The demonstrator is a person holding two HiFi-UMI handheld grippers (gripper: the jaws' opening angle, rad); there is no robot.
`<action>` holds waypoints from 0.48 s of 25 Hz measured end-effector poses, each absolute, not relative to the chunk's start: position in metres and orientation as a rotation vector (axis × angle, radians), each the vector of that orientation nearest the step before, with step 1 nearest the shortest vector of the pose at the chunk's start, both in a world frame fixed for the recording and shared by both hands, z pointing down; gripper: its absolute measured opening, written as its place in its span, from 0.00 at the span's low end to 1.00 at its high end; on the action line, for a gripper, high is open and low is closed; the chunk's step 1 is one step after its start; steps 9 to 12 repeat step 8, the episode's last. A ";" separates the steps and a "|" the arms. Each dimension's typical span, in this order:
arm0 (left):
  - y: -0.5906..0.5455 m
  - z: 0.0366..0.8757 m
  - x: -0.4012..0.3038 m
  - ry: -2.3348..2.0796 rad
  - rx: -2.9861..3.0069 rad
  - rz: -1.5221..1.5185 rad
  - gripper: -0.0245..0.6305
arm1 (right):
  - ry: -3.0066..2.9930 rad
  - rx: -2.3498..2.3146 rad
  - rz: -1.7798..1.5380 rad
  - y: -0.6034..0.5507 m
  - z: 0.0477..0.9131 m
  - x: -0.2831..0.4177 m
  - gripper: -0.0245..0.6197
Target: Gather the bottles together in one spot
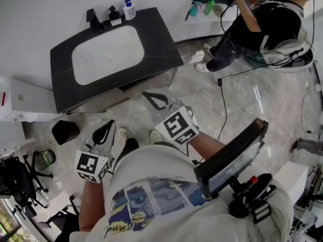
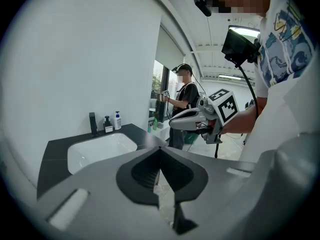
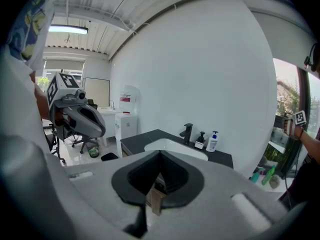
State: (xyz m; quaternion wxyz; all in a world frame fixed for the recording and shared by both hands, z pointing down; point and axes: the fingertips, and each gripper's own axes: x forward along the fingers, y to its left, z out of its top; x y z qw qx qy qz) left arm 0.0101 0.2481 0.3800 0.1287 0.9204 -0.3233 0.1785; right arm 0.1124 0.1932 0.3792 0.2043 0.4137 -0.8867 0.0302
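Note:
A white pump bottle [image 1: 129, 8] with a blue cap and a small dark bottle [image 1: 114, 14] stand by the black faucet [image 1: 93, 19] at the back of the dark sink counter [image 1: 156, 39]. Both gripper views show that pair, the white pump bottle [image 3: 213, 141] beside the dark bottle [image 3: 200, 140]. Two green bottles [image 1: 202, 7] sit on a ledge at the far right. My left gripper [image 1: 110, 123] and right gripper [image 1: 147, 95] hover over the floor, short of the counter. Both are shut with nothing between the jaws.
Another person [image 1: 262, 26] with grippers stands by the ledge at the upper right, a cable [image 1: 223, 105] trailing across the marble floor. A black bin [image 1: 64, 131] sits left of me below the counter, beside a white cabinet [image 1: 20, 100]. An office chair [image 1: 20, 178] is at the lower left.

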 end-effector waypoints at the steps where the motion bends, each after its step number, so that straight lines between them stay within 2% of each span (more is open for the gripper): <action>1: 0.249 0.380 0.012 -0.941 2.675 0.519 0.04 | -2.473 1.152 0.082 0.194 0.379 0.114 0.04; 12: 0.258 0.380 0.028 -0.939 2.679 0.522 0.04 | -2.476 1.136 0.080 0.204 0.378 0.127 0.04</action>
